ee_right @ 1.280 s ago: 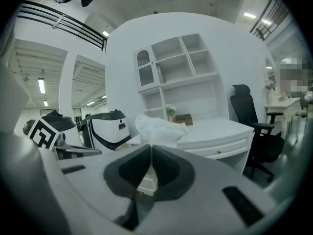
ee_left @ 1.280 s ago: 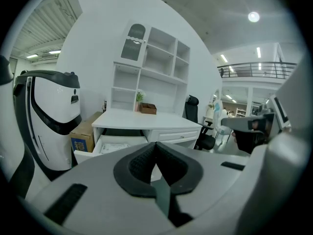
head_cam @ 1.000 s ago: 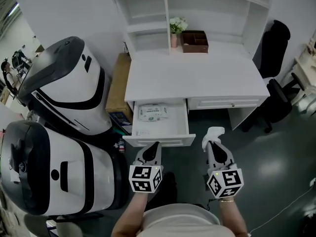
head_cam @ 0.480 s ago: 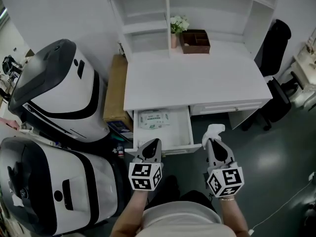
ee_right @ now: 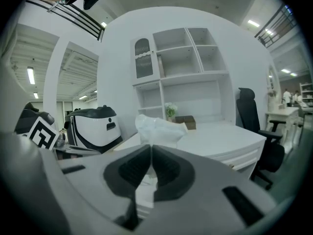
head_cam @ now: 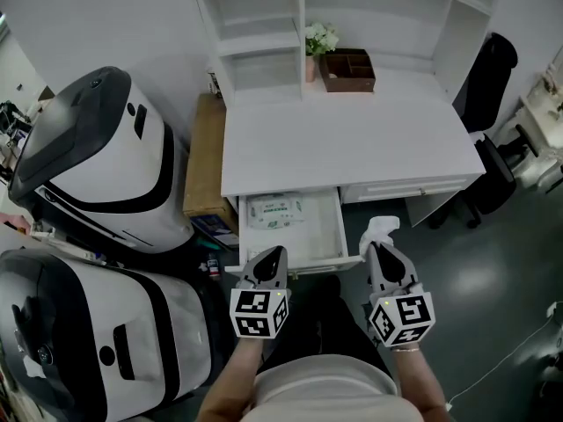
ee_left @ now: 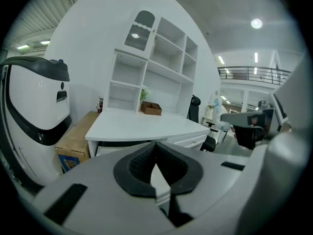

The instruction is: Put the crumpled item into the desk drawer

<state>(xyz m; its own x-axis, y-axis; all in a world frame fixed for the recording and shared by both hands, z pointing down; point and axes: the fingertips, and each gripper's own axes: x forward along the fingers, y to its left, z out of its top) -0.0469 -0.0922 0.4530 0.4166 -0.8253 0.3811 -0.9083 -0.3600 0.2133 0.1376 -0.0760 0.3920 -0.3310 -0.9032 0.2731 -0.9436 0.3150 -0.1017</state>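
Observation:
The crumpled item is a white wad of thin plastic or paper, pinched in my right gripper, which is shut on it. In the right gripper view the crumpled item sticks up above the right gripper. It hangs just right of the open desk drawer, in front of the white desk. My left gripper is at the drawer's front edge, shut and empty. In its own view the left gripper has its pads meeting.
A packet of wipes lies in the drawer. Two big white-and-black machines stand at the left, with a cardboard box beside the desk. A black chair is at the right. A flower pot and a brown organiser sit at the desk's back.
The head view has shifted a little and the drawer front now lies nearer the left gripper's tips. Both grippers keep their places; the right one still grips the crumpled item.

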